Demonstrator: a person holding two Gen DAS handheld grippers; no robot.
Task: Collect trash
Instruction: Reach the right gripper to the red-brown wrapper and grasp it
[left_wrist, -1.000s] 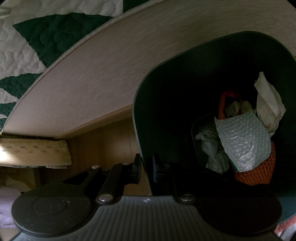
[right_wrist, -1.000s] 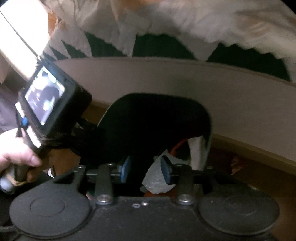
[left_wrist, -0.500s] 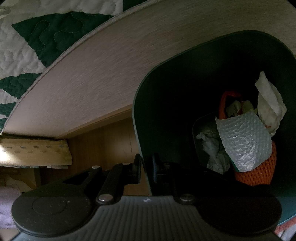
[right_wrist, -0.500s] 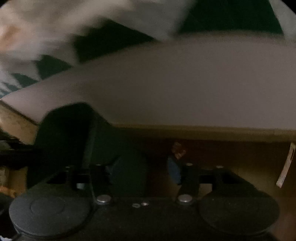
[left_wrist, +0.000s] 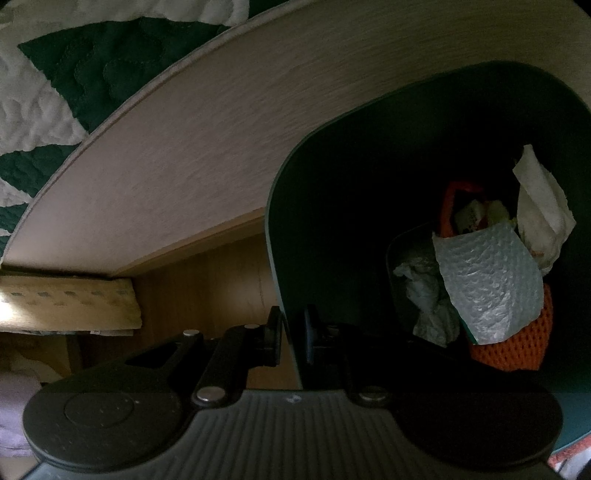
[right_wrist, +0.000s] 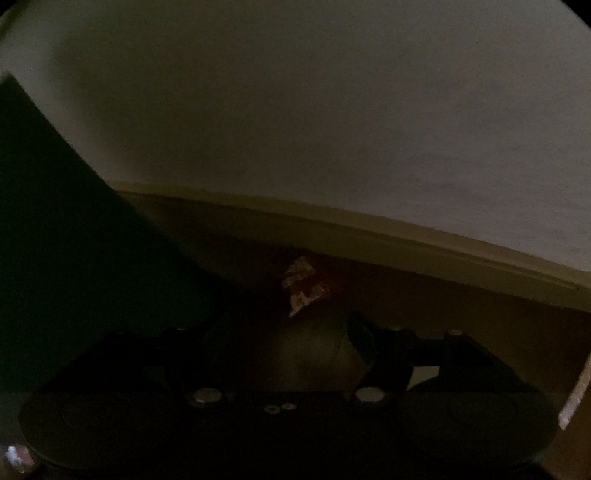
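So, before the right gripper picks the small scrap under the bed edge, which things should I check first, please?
1. Left gripper clamped on the bin wall: ok.
2. Bin opening free to receive: ok; bubble wrap and tissue sit deep inside.
3. Right gripper jaws: opening, nothing between them yet: ok.
4. Crumpled scrap ahead of the fingers, roughly centred: ok.
5. Scrap lying loose on the floor: cannot tell, too dark.
6. Clearance under the bed board: cannot tell.

Left wrist cam: close, angled down into dark bin (left_wrist: 295, 206) beside bed frame (left_wrist: 221, 129). Right wrist cam: lower, nearer frame (right_wrist: 295, 110); both share bin wall (right_wrist: 55, 240) & frame.
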